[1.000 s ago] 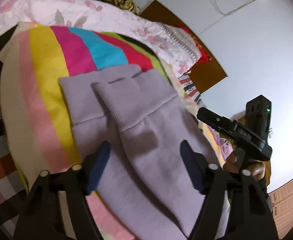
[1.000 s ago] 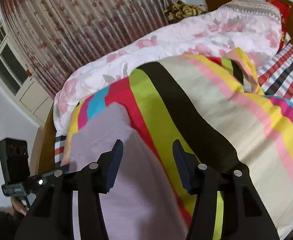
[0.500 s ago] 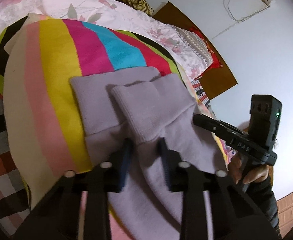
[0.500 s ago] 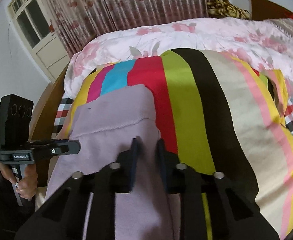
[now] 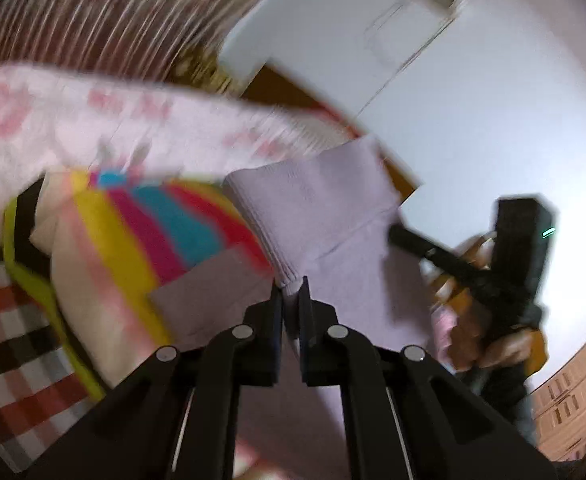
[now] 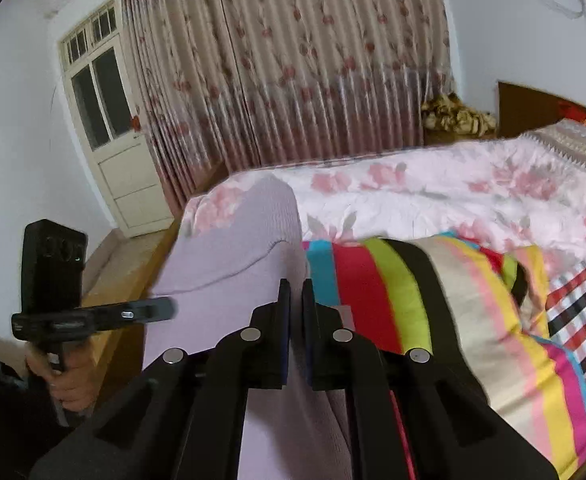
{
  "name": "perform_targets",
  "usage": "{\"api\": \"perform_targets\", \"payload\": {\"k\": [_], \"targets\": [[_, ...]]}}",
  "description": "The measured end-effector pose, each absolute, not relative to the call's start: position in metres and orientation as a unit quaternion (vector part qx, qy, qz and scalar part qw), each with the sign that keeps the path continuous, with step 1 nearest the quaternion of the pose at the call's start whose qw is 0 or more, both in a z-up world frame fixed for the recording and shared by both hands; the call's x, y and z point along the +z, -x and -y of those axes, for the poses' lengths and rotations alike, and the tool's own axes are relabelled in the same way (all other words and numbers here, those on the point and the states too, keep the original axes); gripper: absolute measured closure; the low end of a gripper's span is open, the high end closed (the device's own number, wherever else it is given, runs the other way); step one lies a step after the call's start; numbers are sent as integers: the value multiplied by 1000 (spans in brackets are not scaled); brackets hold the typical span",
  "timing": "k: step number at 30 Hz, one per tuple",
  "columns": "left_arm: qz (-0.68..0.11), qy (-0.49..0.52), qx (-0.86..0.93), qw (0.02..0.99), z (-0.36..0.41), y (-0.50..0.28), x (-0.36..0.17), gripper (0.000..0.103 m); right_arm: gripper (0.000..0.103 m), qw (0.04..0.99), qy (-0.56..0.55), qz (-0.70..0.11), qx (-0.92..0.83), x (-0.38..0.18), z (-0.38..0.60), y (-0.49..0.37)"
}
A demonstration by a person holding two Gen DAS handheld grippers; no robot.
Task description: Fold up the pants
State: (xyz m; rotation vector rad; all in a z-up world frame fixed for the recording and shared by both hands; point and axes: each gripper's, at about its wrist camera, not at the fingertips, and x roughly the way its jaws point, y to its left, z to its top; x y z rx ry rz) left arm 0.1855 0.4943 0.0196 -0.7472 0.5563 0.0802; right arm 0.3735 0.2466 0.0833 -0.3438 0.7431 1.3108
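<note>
The lilac pants hang lifted above the striped blanket, their ribbed cuff end raised between both grippers. My left gripper is shut on the edge of the fabric just below the ribbed band. In the right wrist view the pants rise as a hump at the left, and my right gripper is shut on their right edge. Each view shows the other gripper held in a hand: the right one at the right side, the left one at the left side. The left wrist view is motion-blurred.
A bed carries the striped blanket, a pink floral quilt behind it and a checked sheet at the right. Floral curtains and a cream door stand beyond. A wooden headboard is at the far right.
Both grippers went from open above the flat pants to shut on the fabric, then rose, pulling the cuff end up off the blanket.
</note>
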Motion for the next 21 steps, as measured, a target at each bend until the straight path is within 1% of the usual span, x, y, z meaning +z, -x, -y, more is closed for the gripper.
{"api": "perform_targets", "payload": {"k": [1, 2, 3, 5, 8, 13, 15, 18, 20, 21], "targets": [[-296, 377, 45, 876, -501, -195, -2, 97, 96, 709, 166, -368, 578, 62, -258, -379], [-331, 387, 51, 859, -507, -206, -28, 97, 96, 703, 183, -409, 552, 29, -271, -388], [-361, 389, 63, 845, -509, -216, -55, 97, 96, 701, 201, -432, 531, 3, -278, -392], [-369, 396, 68, 838, -508, -220, -77, 97, 96, 701, 201, -445, 520, -25, -281, -396], [-354, 384, 76, 849, -505, -216, -70, 96, 96, 702, 173, -450, 523, -26, -278, -404], [-355, 394, 79, 844, -507, -214, -70, 96, 96, 704, 184, -445, 522, -24, -283, -404], [-342, 400, 86, 846, -504, -209, -69, 96, 96, 711, 175, -434, 525, -20, -282, -400], [-305, 355, 109, 877, -482, -194, -43, 96, 96, 719, 164, -408, 539, -6, -277, -388], [-317, 338, 119, 878, -479, -199, -43, 96, 96, 719, 172, -416, 529, -10, -282, -390], [-332, 355, 120, 866, -485, -205, -53, 96, 96, 717, 181, -424, 522, -16, -286, -393]]}}
